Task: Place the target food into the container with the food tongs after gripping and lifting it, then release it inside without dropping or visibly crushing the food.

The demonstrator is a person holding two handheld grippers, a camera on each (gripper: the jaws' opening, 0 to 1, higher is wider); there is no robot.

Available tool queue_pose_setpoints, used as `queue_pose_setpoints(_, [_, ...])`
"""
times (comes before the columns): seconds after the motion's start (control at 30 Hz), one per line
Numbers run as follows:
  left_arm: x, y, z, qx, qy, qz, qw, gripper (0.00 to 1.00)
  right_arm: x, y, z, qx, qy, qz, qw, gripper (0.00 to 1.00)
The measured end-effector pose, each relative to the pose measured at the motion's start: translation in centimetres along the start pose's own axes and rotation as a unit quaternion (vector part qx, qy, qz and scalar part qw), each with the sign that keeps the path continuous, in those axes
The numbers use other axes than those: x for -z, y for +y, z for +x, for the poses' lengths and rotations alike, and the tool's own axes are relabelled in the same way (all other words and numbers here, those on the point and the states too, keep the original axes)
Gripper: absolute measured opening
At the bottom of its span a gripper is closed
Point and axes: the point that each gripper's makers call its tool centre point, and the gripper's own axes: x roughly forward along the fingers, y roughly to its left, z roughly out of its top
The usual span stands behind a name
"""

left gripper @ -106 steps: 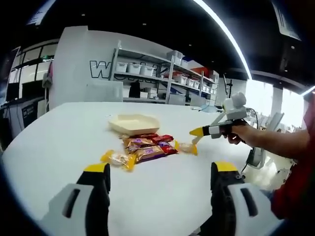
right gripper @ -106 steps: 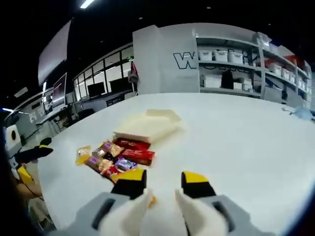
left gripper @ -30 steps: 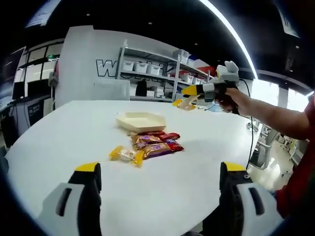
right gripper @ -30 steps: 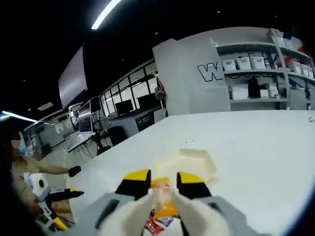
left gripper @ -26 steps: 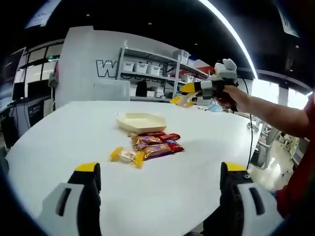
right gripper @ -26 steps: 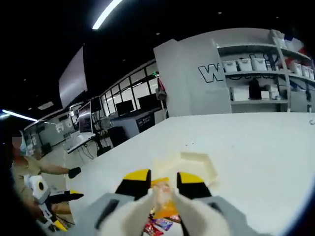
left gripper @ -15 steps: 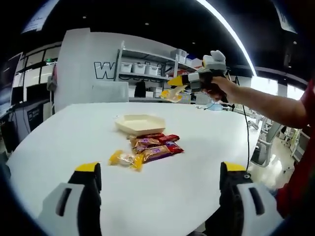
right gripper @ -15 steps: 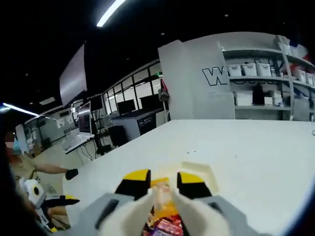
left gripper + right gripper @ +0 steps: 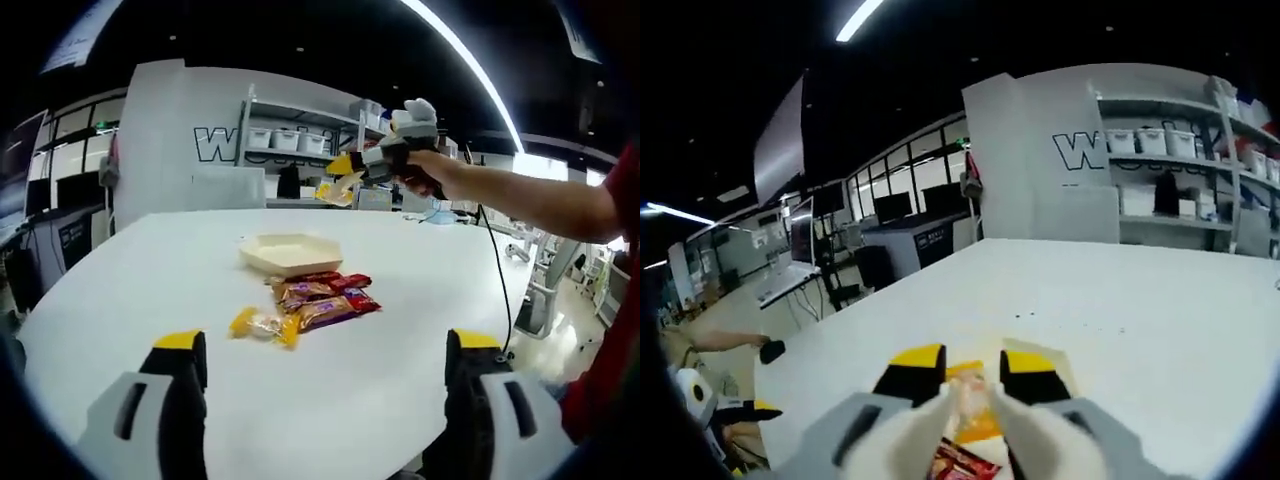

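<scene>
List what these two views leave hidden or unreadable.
- Right gripper view: most of the tray is hidden behind the right gripper and its held snack.
- Left gripper view: print on the wrappers is too small to read.
- Left gripper view: the wall lettering is cut off by the shelf.
- Left gripper view: the held snack is too small to identify.

Dark ceiling, shelving (image 9: 300, 150), white table (image 9: 130, 290)
</scene>
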Motion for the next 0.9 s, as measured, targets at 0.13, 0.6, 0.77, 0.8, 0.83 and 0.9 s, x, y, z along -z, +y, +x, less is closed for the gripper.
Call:
queue_pose_setpoints(0.13, [-0.1, 0.1, 0.0, -0.002, -0.002, 0.000, 1.0000, 0.97, -0.9, 0.0, 1.0, -0.002, -0.004, -0.006, 1.0000, 0.16])
queue_pose_setpoints(0.6, [-0.1, 1.0, -0.3, -0.007, -0.003, -0.011, 0.9999, 0.96, -1.7, -0.9, 1.2, 0.009, -0.024, -0.028, 0.9993, 0.21])
queue_pose_setpoints(0.77, [0.1, 0.7, -0.3, -0.006, 0.000, -0.008, 1.0000, 0.97, -1.6, -1.1, 0.9, 0.011, -0.021, -0.028, 0.9993, 0.21])
queue_pose_setpoints(0.8, [0.1, 0.7, -0.4, -0.006, 0.000, -0.008, 1.0000, 0.97, -1.6, -1.1, 0.8, 0.011, -0.021, -0.027, 0.9993, 0.21])
queue_pose_setpoints(0.83, [0.0, 0.7, -0.4, -0.006, 0.000, -0.008, 1.0000, 0.96, -1.5, -1.1, 0.7, 0.011, -0.022, -0.027, 0.9993, 0.21])
queue_pose_setpoints(0.9, [-0.1, 0.7, -0.4, -0.006, -0.002, -0.008, 0.9999, 0.96, -1.4, -1.1, 0.4, 0.012, -0.024, -0.026, 0.9993, 0.21])
